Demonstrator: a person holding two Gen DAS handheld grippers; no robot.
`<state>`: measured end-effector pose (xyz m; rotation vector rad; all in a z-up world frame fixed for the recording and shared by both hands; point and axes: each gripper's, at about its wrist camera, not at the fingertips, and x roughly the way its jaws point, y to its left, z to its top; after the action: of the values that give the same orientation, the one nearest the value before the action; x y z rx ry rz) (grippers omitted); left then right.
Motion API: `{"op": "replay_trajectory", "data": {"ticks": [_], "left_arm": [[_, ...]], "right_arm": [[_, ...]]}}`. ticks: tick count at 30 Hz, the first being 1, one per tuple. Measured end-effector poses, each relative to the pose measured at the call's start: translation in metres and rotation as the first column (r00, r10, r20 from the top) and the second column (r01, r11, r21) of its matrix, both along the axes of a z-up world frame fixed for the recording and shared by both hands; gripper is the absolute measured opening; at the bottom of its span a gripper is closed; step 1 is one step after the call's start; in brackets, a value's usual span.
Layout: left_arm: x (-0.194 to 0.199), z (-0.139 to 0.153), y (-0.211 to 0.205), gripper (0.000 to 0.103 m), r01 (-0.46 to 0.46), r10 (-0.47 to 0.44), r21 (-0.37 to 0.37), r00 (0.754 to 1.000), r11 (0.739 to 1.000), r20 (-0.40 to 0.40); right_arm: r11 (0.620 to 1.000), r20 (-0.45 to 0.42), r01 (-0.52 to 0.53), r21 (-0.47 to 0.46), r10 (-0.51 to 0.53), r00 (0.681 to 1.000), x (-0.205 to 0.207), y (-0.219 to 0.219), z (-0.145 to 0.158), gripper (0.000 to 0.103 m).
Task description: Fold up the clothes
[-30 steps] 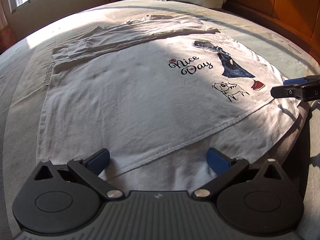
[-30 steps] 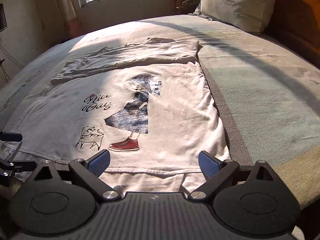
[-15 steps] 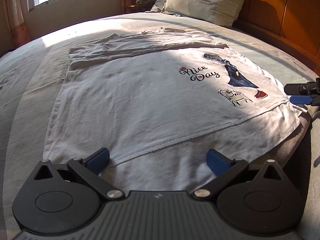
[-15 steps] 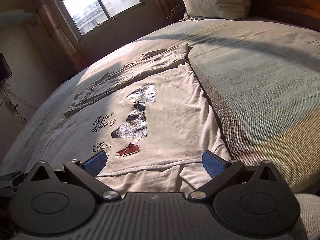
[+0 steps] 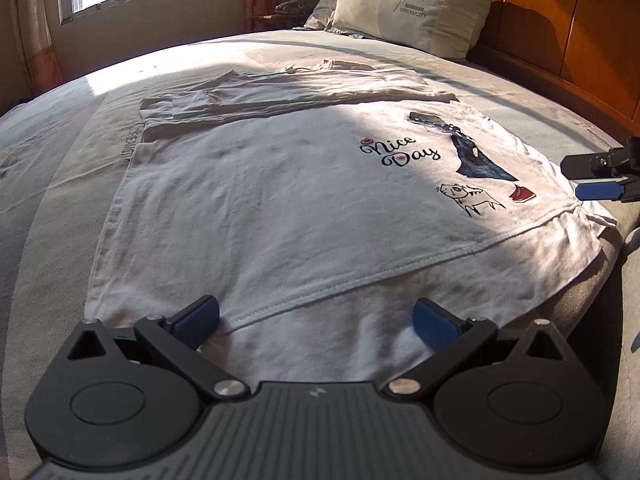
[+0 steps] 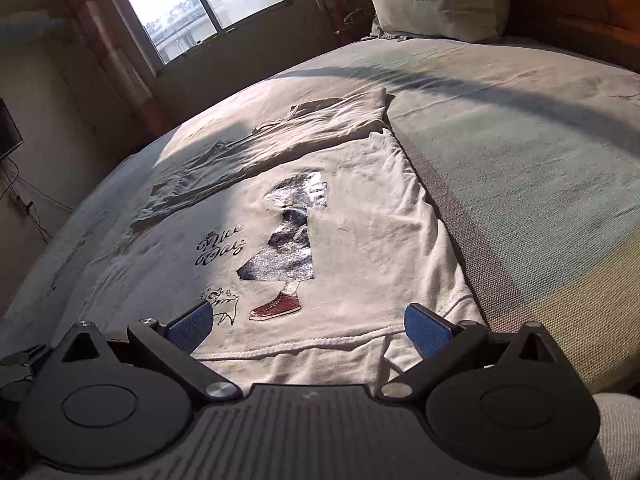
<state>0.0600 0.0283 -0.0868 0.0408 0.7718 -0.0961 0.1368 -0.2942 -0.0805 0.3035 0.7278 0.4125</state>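
The left tongs (image 5: 316,322) stand wide apart with nothing between their blue pads, poised just over the near hem of the white shirt (image 5: 280,208) toward its left corner. The right tongs (image 6: 307,328) are spread just as wide and hold nothing, set over the same hem at the shirt's right corner, where a small flap of cloth curls beside the right-hand pad. In the left wrist view the right tongs (image 5: 600,180) show from the side at the far right edge, just beside the shirt's border. The shirt lies flat on the bed (image 6: 540,184), front up, its print (image 6: 288,248) of a figure in a dark skirt and red shoe, a small cat and the words "Nice Day" toward the right side. Its far part is folded over, with the sleeves laid across in a rumpled band (image 5: 288,92). Sunlight falls in a patch across the cloth. Beyond, a pale pillow (image 5: 412,4) leans against an orange wooden headboard (image 5: 580,24), and a window (image 6: 200,4) sits in the far wall.
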Motion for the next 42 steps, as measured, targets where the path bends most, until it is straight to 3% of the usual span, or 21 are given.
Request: {"op": "replay_trajectory", "data": {"ticks": [4, 8, 11, 14, 16, 19, 21, 26, 30, 33, 39, 42], "left_arm": [[0.001, 0.001, -0.002, 0.102, -0.016, 0.016, 0.003, 1.0, 1.0, -0.007], [-0.001, 0.001, -0.003, 0.102, -0.025, 0.025, 0.005, 1.0, 1.0, -0.002], [-0.001, 0.001, -0.003, 0.102, -0.03, 0.03, 0.008, 1.0, 1.0, -0.001], [0.002, 0.004, -0.004, 0.102, -0.035, 0.035, 0.015, 0.999, 0.999, -0.023], [0.004, 0.011, -0.005, 0.102, -0.015, 0.016, 0.043, 1.0, 0.999, -0.026], [0.009, 0.026, -0.007, 0.102, 0.031, -0.031, 0.084, 0.999, 0.996, 0.008], [0.021, 0.035, -0.007, 0.102, 0.056, -0.057, 0.09, 0.998, 0.994, 0.01], [0.057, 0.036, -0.002, 0.102, 0.044, -0.043, 0.031, 0.998, 0.999, -0.049], [0.067, 0.013, 0.014, 0.102, -0.033, 0.023, -0.062, 0.988, 0.998, -0.152], [0.056, 0.009, 0.021, 0.102, -0.04, 0.029, -0.074, 0.989, 0.996, -0.146], [0.04, 0.026, 0.024, 0.102, -0.07, 0.073, 0.027, 0.989, 0.997, -0.127], [0.033, 0.032, 0.004, 0.102, 0.008, 0.001, 0.108, 0.996, 0.994, -0.087]], "right_arm": [[1.0, 0.023, -0.028, -0.002, 0.028, 0.999, 0.042, 0.025, 0.01, 0.103], [0.999, -0.011, 0.033, 0.019, -0.033, 0.999, 0.084, 0.034, -0.005, 0.103], [0.999, -0.025, 0.036, 0.031, -0.035, 0.999, 0.093, 0.02, -0.018, 0.103], [0.996, -0.023, 0.074, -0.049, -0.076, 0.997, 0.082, 0.005, -0.012, 0.103], [0.977, 0.006, 0.144, -0.155, -0.144, 0.989, 0.067, 0.0, -0.002, 0.103], [0.982, 0.045, 0.085, -0.17, -0.079, 0.996, 0.044, 0.003, 0.002, 0.103], [0.98, 0.018, 0.017, -0.2, -0.014, 1.0, 0.038, 0.017, -0.008, 0.103], [0.93, 0.075, 0.007, -0.367, 0.022, 0.997, 0.023, 0.052, -0.029, 0.103], [0.942, 0.093, 0.004, -0.336, 0.029, 0.995, 0.02, 0.044, -0.03, 0.103], [0.942, 0.111, -0.001, -0.335, 0.041, 0.993, 0.017, 0.043, -0.031, 0.103], [0.931, 0.097, -0.045, -0.361, 0.086, 0.992, 0.016, 0.049, -0.021, 0.103], [0.924, 0.084, -0.076, -0.375, 0.116, 0.99, 0.016, 0.052, -0.014, 0.103]]}}
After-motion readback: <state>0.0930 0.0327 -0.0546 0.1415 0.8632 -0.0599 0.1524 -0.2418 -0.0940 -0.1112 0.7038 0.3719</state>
